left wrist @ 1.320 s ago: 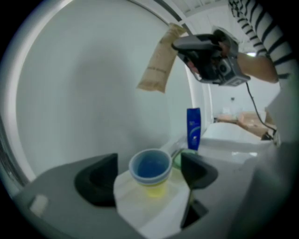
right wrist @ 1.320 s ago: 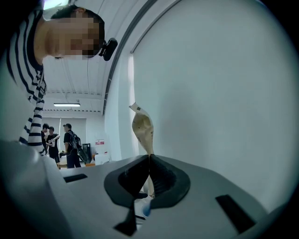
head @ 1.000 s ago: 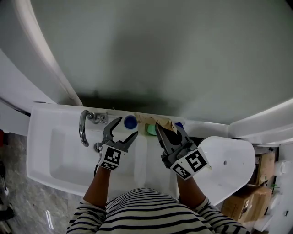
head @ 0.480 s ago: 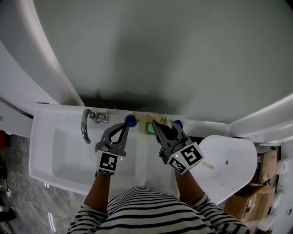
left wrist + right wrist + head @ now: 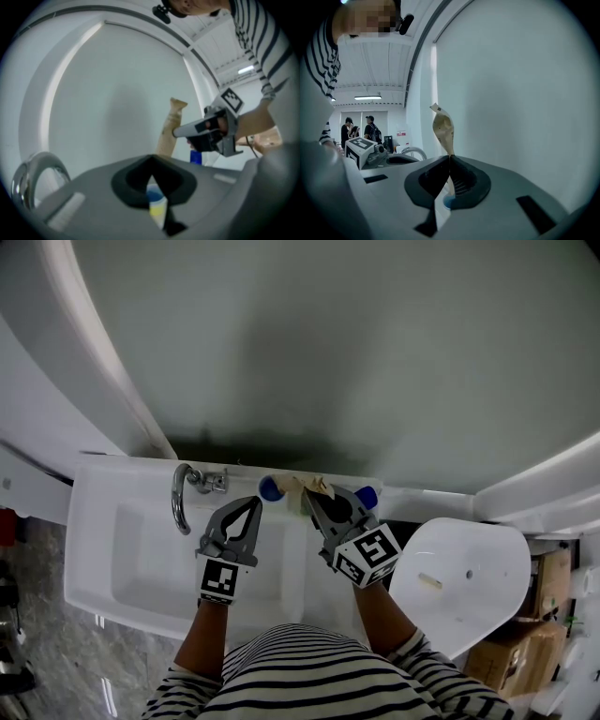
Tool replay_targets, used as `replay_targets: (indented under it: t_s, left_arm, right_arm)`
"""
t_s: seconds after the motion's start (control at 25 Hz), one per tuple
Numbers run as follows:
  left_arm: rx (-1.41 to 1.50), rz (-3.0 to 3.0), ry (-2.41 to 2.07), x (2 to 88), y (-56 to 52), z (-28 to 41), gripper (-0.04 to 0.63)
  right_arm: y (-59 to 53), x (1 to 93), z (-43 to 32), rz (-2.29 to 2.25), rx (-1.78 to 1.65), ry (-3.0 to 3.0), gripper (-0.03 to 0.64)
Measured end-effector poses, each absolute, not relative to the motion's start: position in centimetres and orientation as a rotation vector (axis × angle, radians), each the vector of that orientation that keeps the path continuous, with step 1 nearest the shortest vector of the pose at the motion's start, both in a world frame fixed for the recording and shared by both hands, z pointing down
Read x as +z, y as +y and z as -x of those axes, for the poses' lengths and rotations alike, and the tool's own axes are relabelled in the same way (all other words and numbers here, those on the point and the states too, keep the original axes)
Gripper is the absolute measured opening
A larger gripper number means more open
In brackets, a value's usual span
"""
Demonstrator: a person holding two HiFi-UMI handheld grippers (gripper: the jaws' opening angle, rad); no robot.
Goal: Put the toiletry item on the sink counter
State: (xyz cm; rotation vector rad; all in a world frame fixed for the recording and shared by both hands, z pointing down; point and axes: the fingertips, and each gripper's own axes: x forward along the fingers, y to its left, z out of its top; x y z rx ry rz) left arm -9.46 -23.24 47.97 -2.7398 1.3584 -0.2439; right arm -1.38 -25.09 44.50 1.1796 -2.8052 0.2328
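Right gripper (image 5: 449, 159) clamps the tan pouch (image 5: 443, 127) upright over the tabletop (image 5: 292, 563); left gripper (image 5: 254, 506), beside it, is closed and empty.

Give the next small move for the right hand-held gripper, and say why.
Probably lower the right hand-held gripper toward the sink counter: its jaws are shut on the tan pouch, held upright and apparently not yet set down.

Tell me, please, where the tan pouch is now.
Head view, centre: tan pouch clamped in the right gripper at the sink's back ledge, beside a blue-capped bottle.
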Motion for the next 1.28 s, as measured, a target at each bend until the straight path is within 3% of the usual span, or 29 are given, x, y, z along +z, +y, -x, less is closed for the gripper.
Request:
replay_targets:
  t_s: [1.28]
  left_arm:
    - [-0.163,2.763,1.368,47.6,-24.2,9.5,0.008]
  right_arm:
    - [-29.1,57.1,4.7,-1.022,0.469,-2.548,0.008]
